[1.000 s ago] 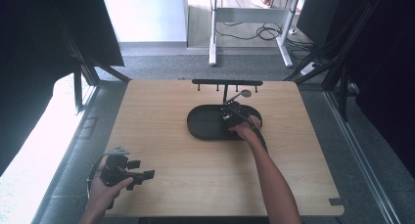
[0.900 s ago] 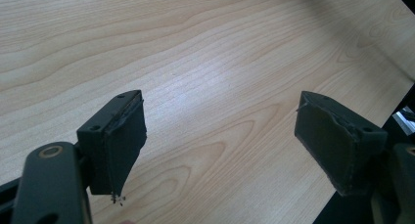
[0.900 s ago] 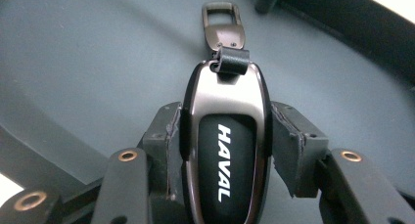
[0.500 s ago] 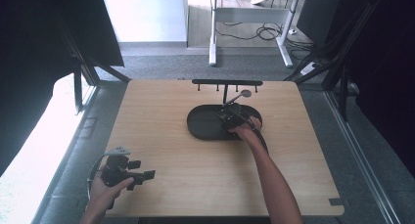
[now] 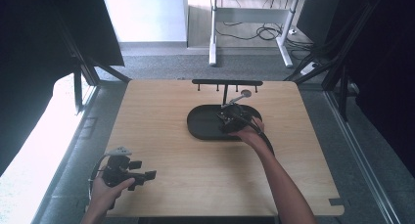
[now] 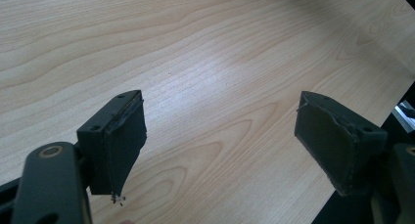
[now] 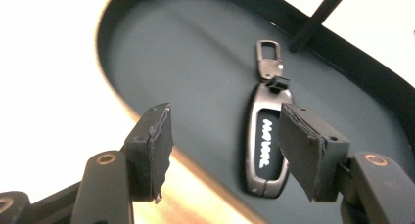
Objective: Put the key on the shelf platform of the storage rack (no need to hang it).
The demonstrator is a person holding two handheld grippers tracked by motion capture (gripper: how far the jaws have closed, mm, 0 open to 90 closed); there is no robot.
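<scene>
A dark key fob [image 7: 266, 145] with white lettering and a metal clip [image 7: 269, 57] lies flat in the black oval tray [image 7: 161, 53]. My right gripper [image 7: 225, 145] hovers open just above the tray, its right jaw overlapping the fob's edge in the right gripper view. In the high view that gripper [image 5: 230, 120] sits over the tray [image 5: 200, 123] at mid-table. My left gripper [image 5: 128, 172] is held at the table's near left corner. Its jaws stand wide apart over bare wood [image 6: 215, 87], open, with nothing between them.
A black rack [image 5: 226, 82] with a crossbar and small hooks rises on a thin post [image 7: 318, 16] from the tray's far side. A cable loops from the right gripper. Beyond the table is grey floor, with a white desk frame [image 5: 247, 31] and cables.
The right gripper has shifted slightly over the tray. The left gripper stays at the near left corner.
</scene>
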